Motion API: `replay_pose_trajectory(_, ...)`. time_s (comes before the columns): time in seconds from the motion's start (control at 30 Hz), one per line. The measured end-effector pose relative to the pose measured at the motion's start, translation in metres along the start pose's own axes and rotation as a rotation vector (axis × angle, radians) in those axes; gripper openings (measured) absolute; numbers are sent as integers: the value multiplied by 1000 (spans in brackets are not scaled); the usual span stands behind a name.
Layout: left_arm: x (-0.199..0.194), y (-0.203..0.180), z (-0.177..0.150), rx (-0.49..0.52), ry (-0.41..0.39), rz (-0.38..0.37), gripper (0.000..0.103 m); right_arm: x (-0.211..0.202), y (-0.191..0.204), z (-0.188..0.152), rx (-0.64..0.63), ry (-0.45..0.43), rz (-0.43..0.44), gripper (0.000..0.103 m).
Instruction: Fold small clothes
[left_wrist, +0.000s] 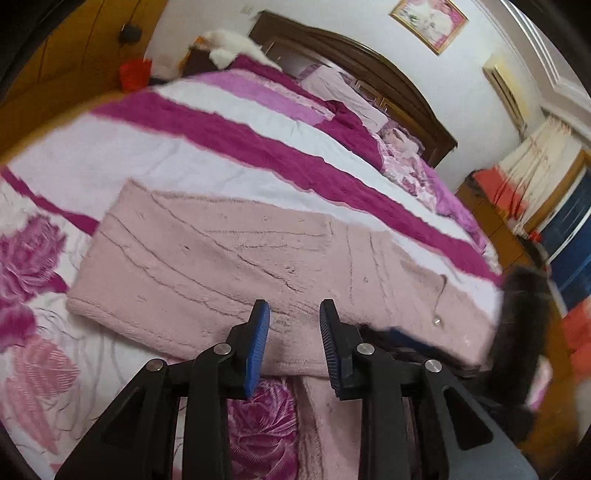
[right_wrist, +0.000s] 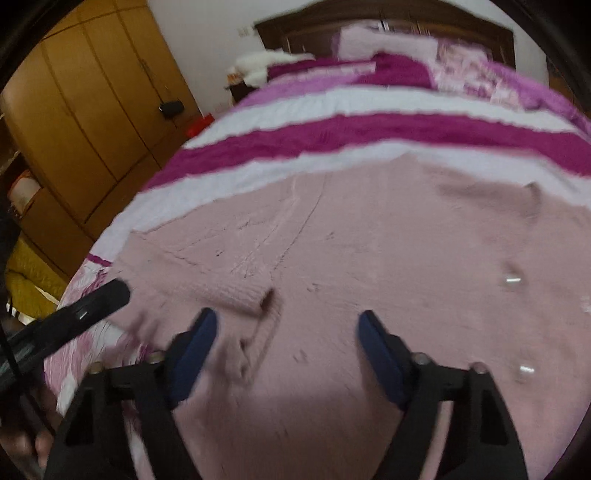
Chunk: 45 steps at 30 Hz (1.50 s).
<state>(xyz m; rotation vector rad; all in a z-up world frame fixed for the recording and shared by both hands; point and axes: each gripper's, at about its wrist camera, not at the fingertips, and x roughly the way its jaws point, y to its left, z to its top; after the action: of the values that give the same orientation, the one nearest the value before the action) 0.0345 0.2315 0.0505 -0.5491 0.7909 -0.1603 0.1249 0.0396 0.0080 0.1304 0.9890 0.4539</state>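
Pink garment lies flat beneath the parted right claw.

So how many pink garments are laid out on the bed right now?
1: a pink fleece garment lies spread flat on the striped blanket, near the bed's near edge. Others could lie outside both views.

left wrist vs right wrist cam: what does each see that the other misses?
Left wrist only: a gold-framed picture on the wall, cream curtains, and a dark furry cuff at the right edge. Right wrist only: the left gripper at the left edge and a yellow quilted cloth. Both: the pink fleece garment spread on the magenta-and-white striped bedspread, and the dark wooden headboard.
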Motion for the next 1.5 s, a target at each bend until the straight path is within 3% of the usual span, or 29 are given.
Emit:
replay_pose_trajectory(0.03,2,5,4,-26,2,-27,4,7,2,1,-4,16,9,60)
replay_pose_trajectory(0.07,2,10,8,-45,-11,-40,4,15,7,2,-16,25,21,48)
replay_pose_trajectory(0.1,5,12,13,-56,-29,-37,4,19,9,2,-22,28,34,27)
replay_pose_trajectory(0.13,3,17,16,-69,-46,-33,4,23,9,3,-10,43,50,18)
replay_pose_trajectory(0.2,0,26,20,-114,-69,-50,4,20,3,6,31,47,96,10)
replay_pose_trajectory(0.37,-14,30,29,-129,-137,-157,4,-17,-5,13,-13,-38,87,9)
replay_pose_trajectory(0.47,-17,29,30,-122,-162,-158,4,-46,-11,23,-31,-100,59,9)
replay_pose_trajectory(0.6,-6,34,31,-161,-139,-143,4,-81,-26,42,-53,-156,9,9)
replay_pose_trajectory(0.77,7,42,30,-192,-111,-121,4,-116,-65,51,-65,-174,-87,9)
replay_pose_trajectory(0.97,17,42,29,-231,-97,-132,4,-146,-125,38,-8,-181,-160,9)
replay_pose_trajectory(1.17,33,33,24,-228,-67,-125,4,-164,-180,28,86,-231,-172,9)
replay_pose_trajectory(1.37,54,16,21,-171,-33,-78,4,-167,-212,23,148,-217,-183,9)
replay_pose_trajectory(1.5,63,7,18,-147,-22,-86,4,-165,-222,17,165,-192,-199,9)
